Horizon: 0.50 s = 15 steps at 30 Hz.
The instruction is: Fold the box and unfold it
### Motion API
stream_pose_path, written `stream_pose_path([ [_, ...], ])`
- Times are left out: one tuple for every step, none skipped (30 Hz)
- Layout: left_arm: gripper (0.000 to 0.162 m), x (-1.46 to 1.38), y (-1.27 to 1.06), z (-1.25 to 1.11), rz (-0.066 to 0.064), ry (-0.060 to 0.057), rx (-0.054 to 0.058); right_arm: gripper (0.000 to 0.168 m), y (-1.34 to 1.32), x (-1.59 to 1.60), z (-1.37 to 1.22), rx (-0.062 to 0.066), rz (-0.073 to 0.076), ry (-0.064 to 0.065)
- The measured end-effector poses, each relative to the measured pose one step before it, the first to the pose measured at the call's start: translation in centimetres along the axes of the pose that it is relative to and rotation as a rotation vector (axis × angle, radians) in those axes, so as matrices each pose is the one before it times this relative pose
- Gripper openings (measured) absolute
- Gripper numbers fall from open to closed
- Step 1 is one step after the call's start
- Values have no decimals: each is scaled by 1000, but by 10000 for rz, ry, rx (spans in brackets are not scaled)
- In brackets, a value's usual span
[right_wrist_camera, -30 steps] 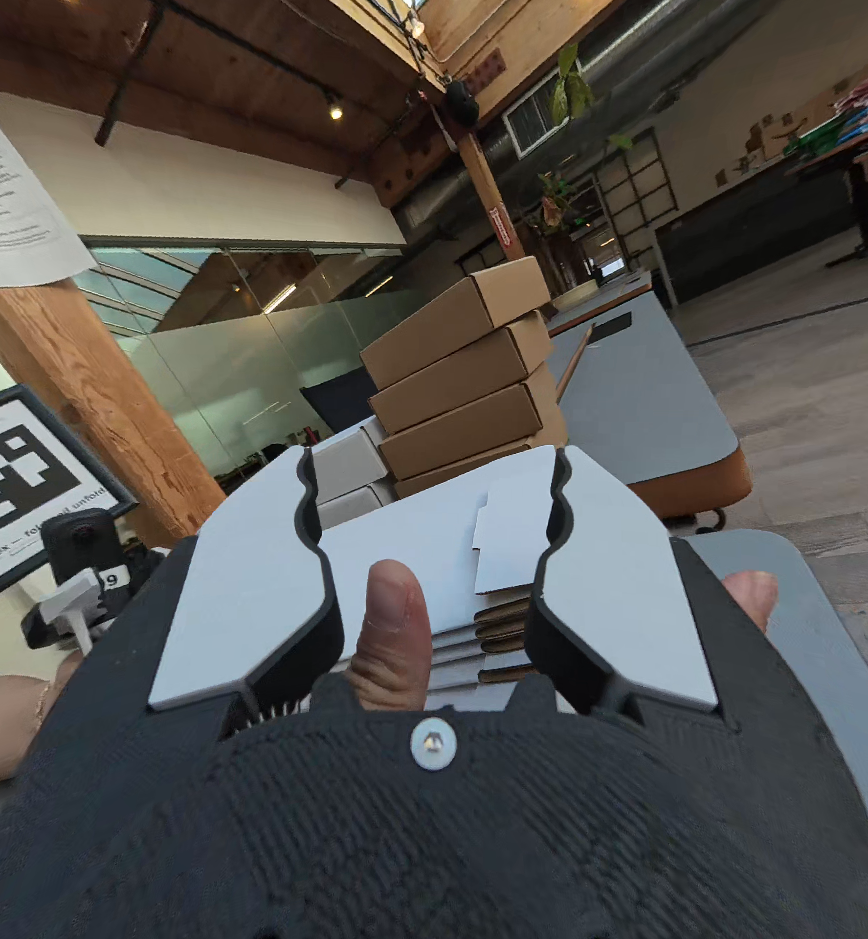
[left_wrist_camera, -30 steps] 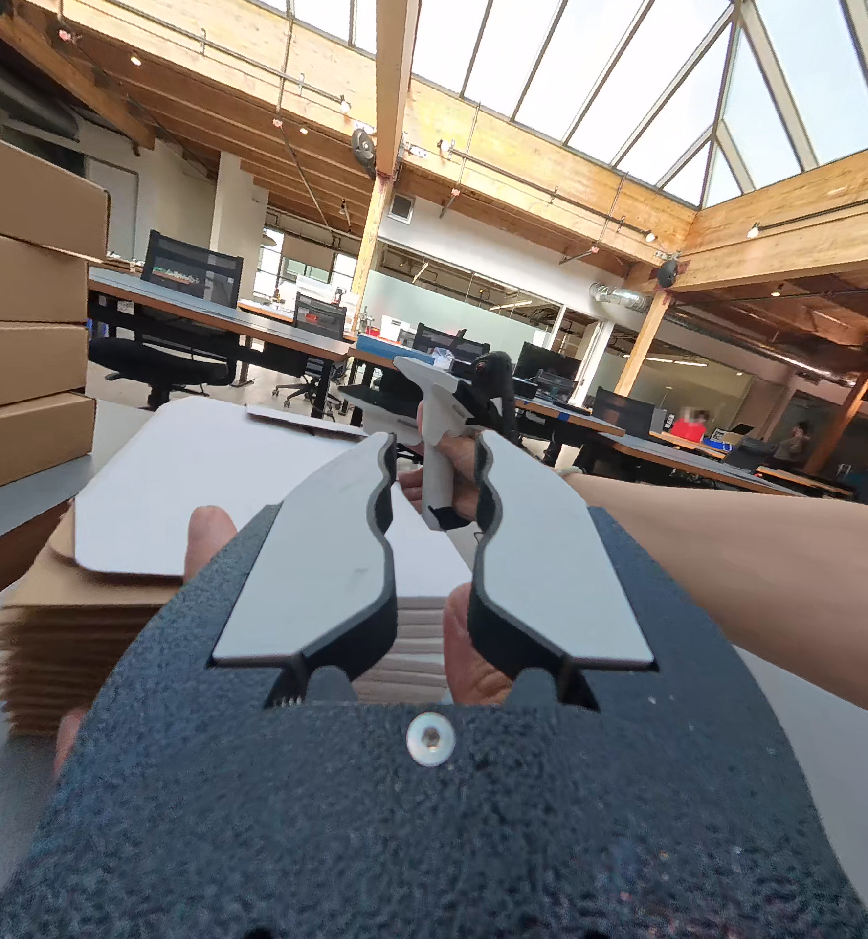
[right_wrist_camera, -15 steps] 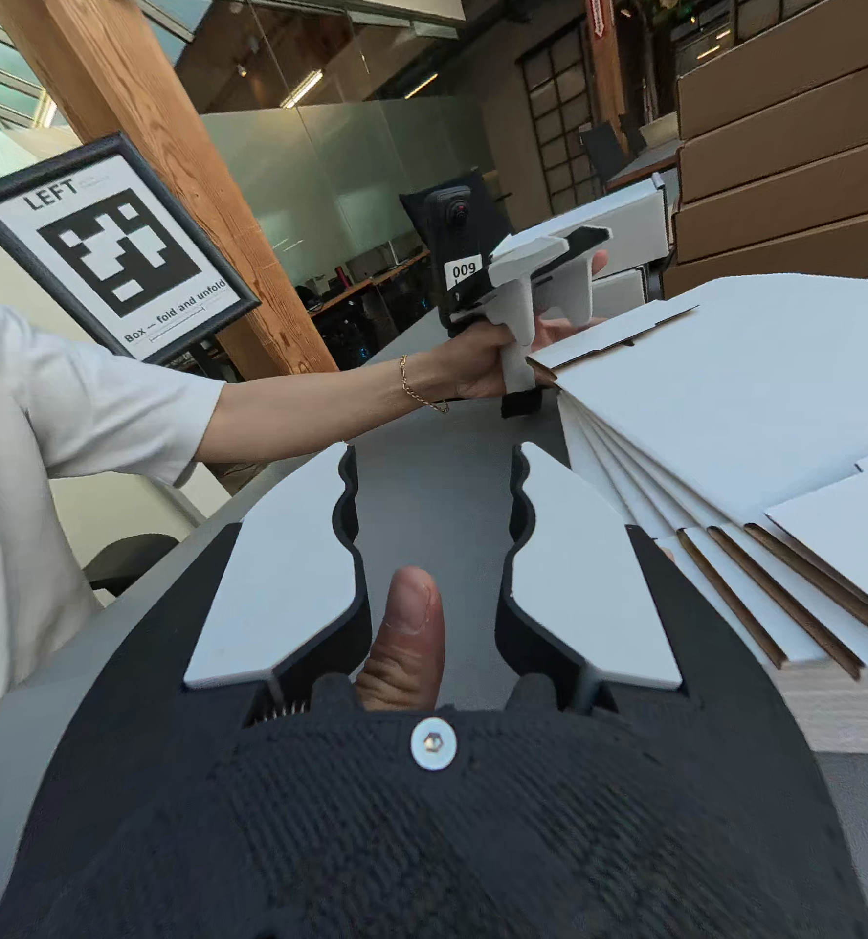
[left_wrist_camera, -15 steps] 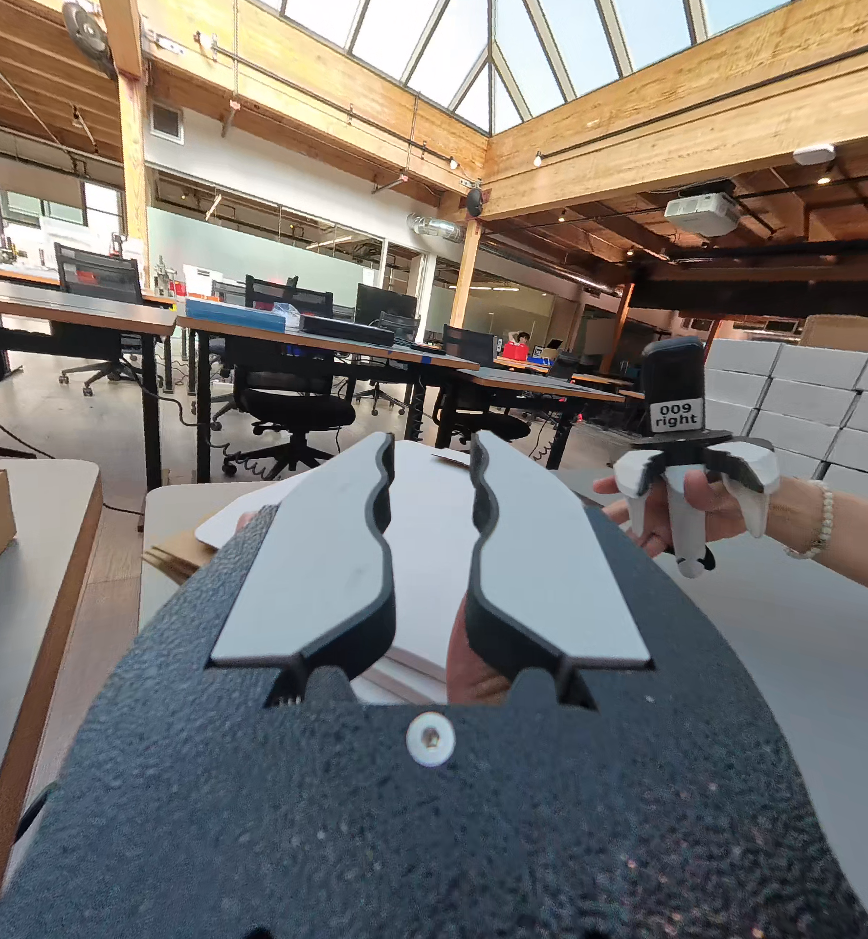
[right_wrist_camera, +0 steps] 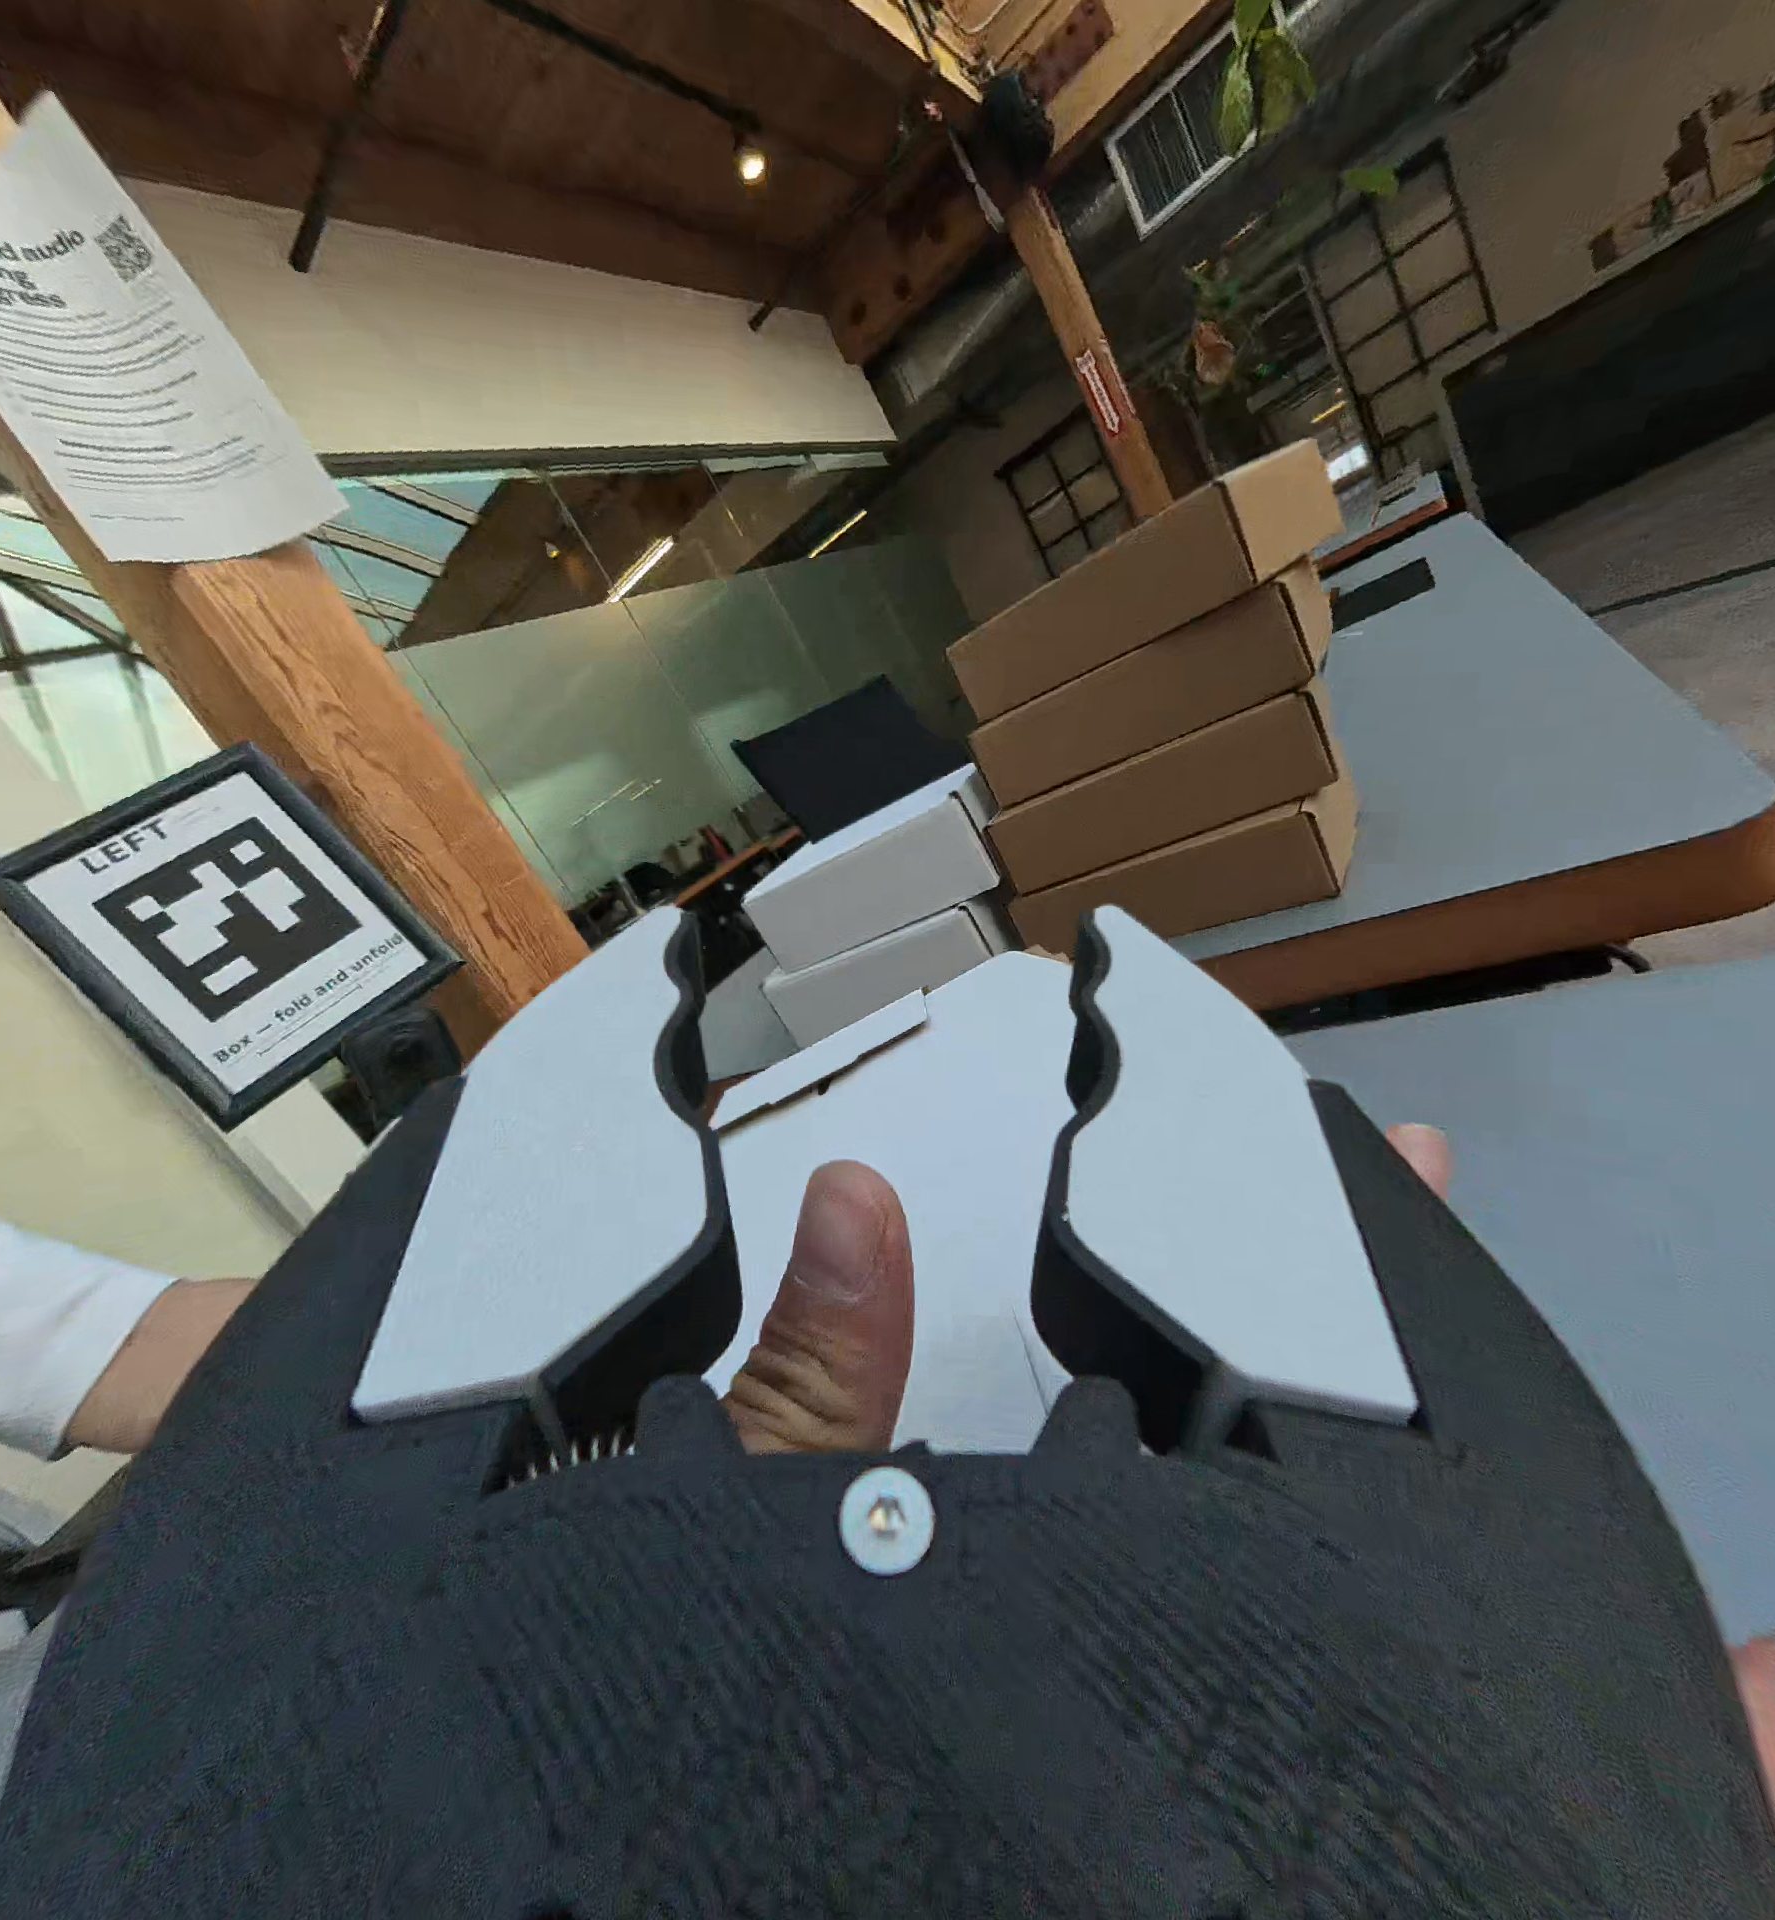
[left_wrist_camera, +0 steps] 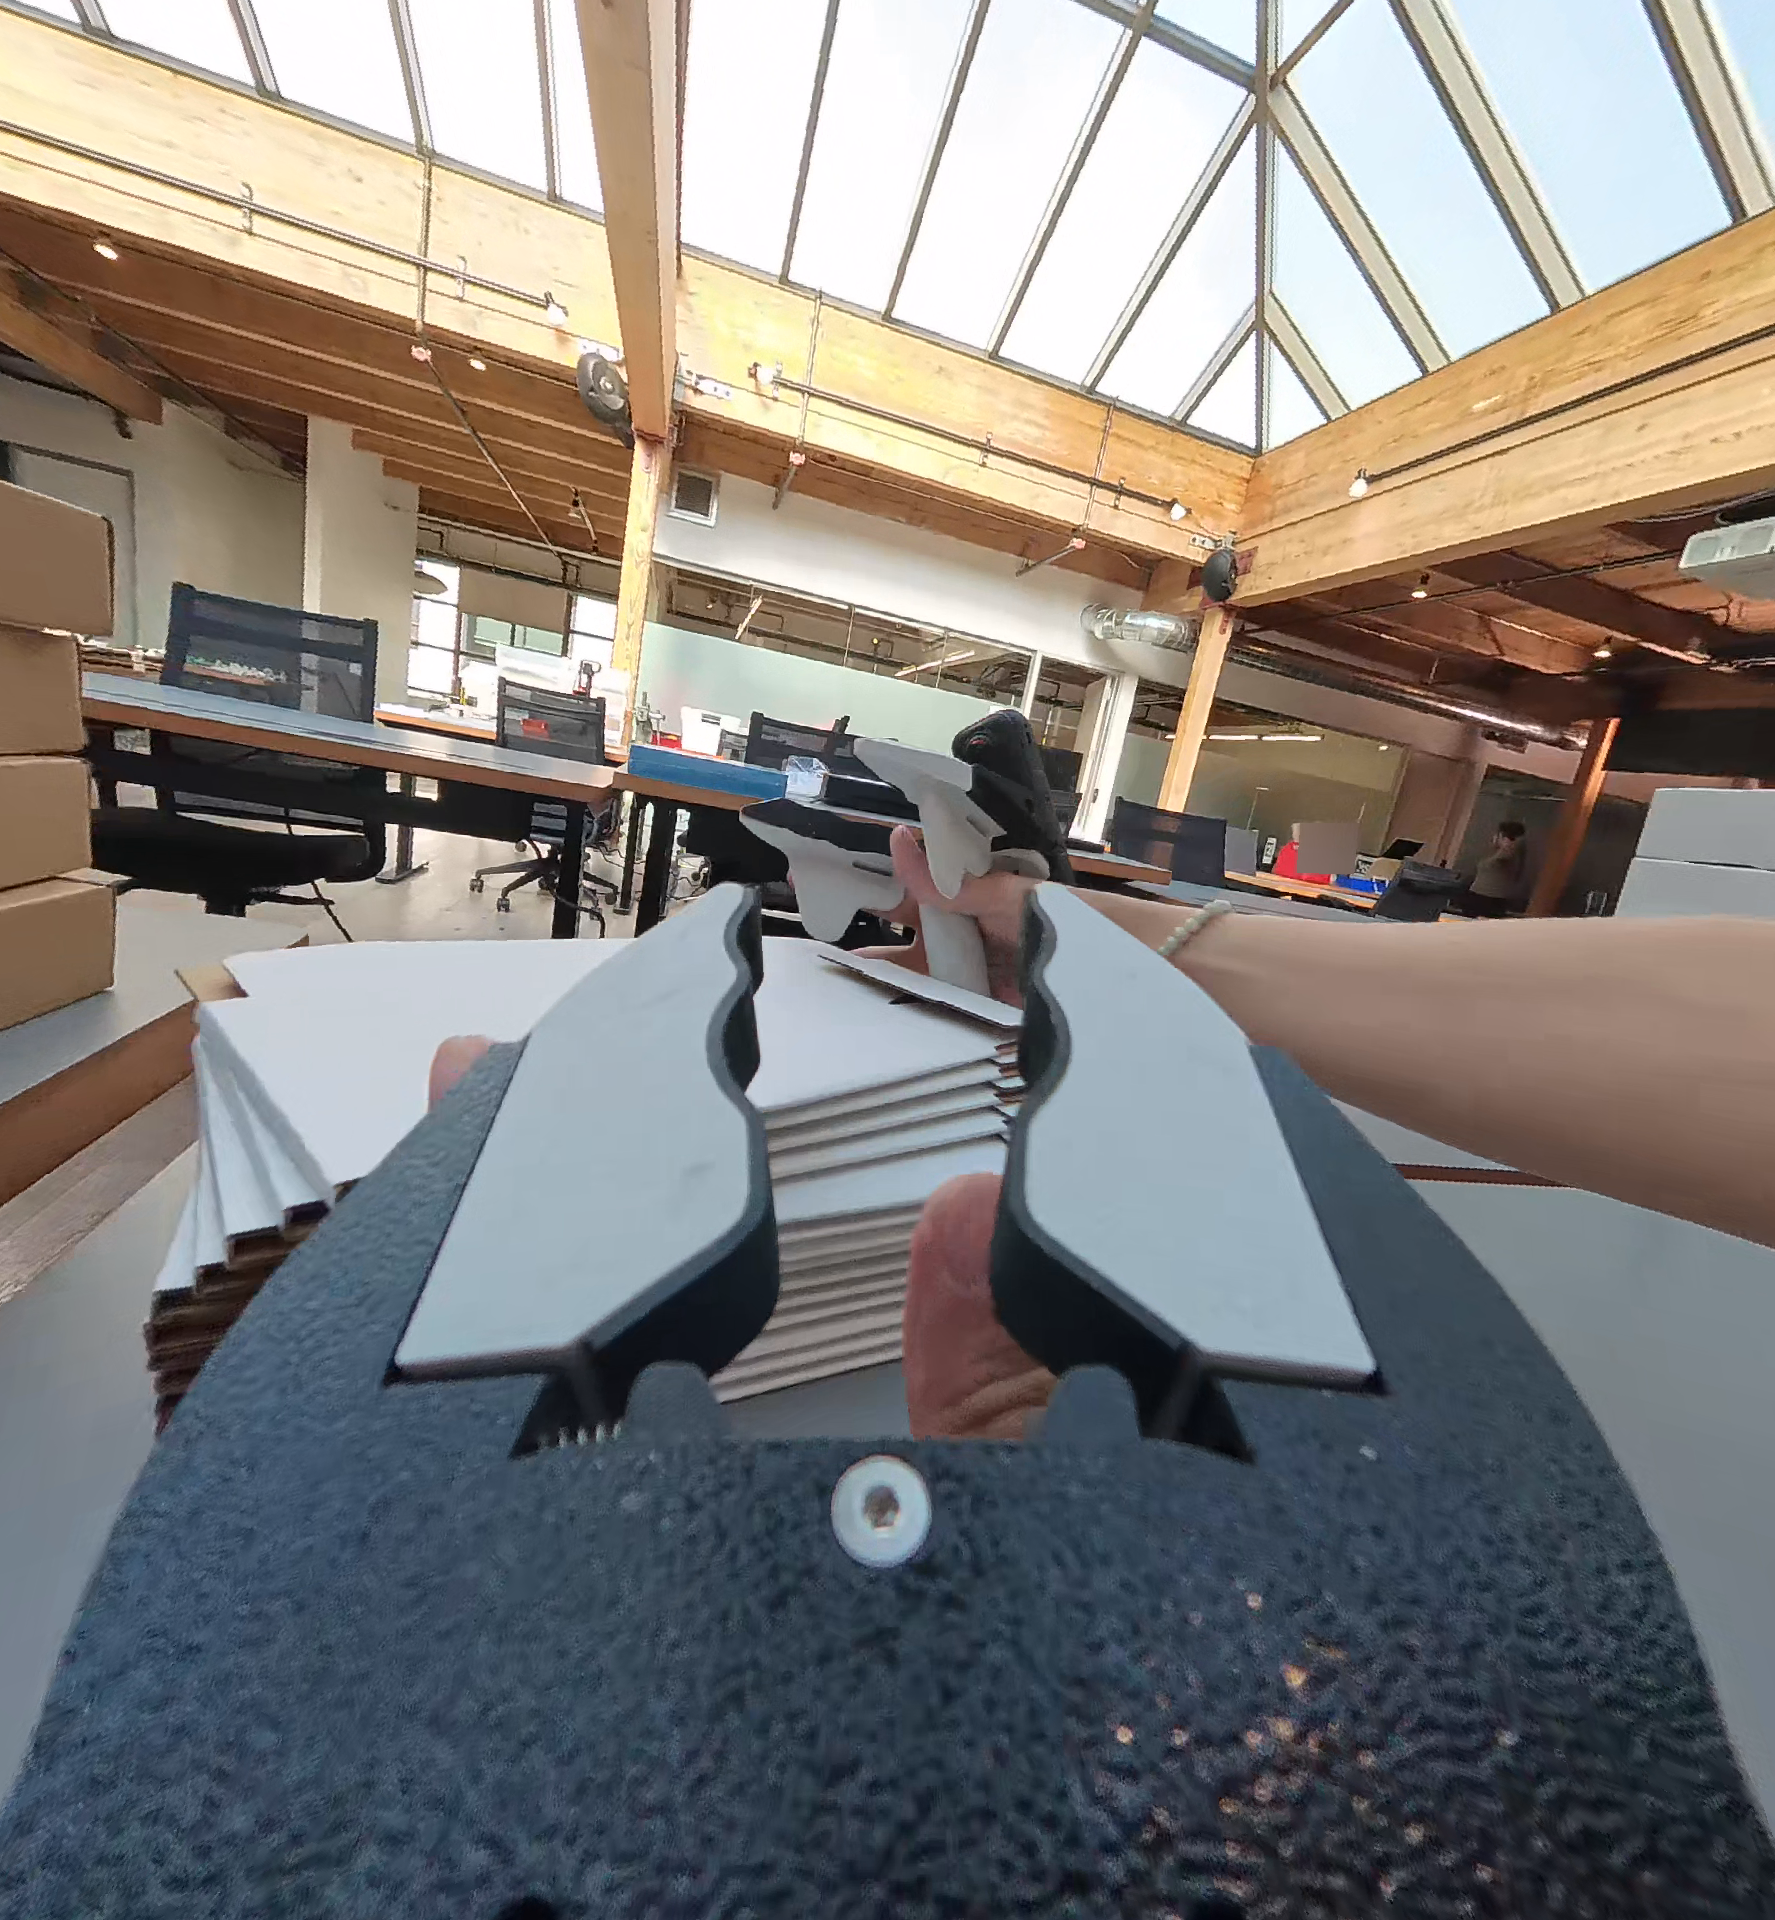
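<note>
Bright daylight from skylight [left_wrist_camera: 966,156] — fisheye-bent edges, mild blur

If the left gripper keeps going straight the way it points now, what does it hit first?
Most likely the stack of flat white box blanks, which fills the gap between the open left gripper fingers. The right gripper sits beyond, over the stack's far side. Depth is uncertain.

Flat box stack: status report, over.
Left claw open, empty. Right claw open above flat box stack. Top sheet unfolded. Nothing blocking.
</note>
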State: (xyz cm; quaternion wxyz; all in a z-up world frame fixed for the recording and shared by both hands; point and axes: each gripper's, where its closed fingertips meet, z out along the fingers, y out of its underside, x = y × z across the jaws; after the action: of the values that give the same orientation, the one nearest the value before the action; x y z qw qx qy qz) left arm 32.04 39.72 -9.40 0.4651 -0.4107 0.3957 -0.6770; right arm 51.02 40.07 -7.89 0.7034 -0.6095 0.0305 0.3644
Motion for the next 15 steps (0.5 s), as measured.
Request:
stream_pose_path([
  [47, -295, 184, 660, -119, -35, 89, 67, 1088, 73, 288, -483, 450, -390],
  [45, -567, -42, 681, -138, -90, 168, 62, 552, -435, 142, -210, 408, -599],
  [42, -634, 35, 617, -67, -67, 146, 65, 122, -727, -18, 49, 271, -531],
  [40, -540, 123, 570, -92, 54, 115, 63, 413, -541, -54, -89, 114, -207],
  [41, -506, 29, 543, -73, 131, 69, 61, 481, -729, -127, -32, 226, -170],
  [40, -709, -30, 553, 164, 75, 48, 58, 675, -1032, -208, -54, 200, -296],
  [40, -786, 45, 677, 122, 121, 37, 61, 489, -943, -180, 265, 161, -103],
  [40, -794, 206, 858, -34, 284, -63, 57, 321, -753, -307, 487, 16, 168],
  [41, -942, 315, 1001, -60, 368, -153, 56, 535, -983, -269, 411, -287, 148],
  [40, -1172, 298, 1040, -108, 356, -152, 56, 582, -927, -108, 402, -476, 378],
  [40, -1341, 217, 1051, -354, 322, -92, 54, 721, -831, 127, 353, -544, 521],
  [40, -1123, 152, 952, -500, 435, -74, 56, 854, -966, 293, 158, -534, 418],
  [38, -791, 175, 691, -525, 505, -186, 60, 680, -834, 347, 167, -358, 445],
  [38, -400, -16, 380, -560, 452, -172, 60, 553, -822, 232, 170, -260, 325],
  [39, -14, -320, 68, -410, 252, -91, 61, 609, -826, 101, 67, -104, 173],
])
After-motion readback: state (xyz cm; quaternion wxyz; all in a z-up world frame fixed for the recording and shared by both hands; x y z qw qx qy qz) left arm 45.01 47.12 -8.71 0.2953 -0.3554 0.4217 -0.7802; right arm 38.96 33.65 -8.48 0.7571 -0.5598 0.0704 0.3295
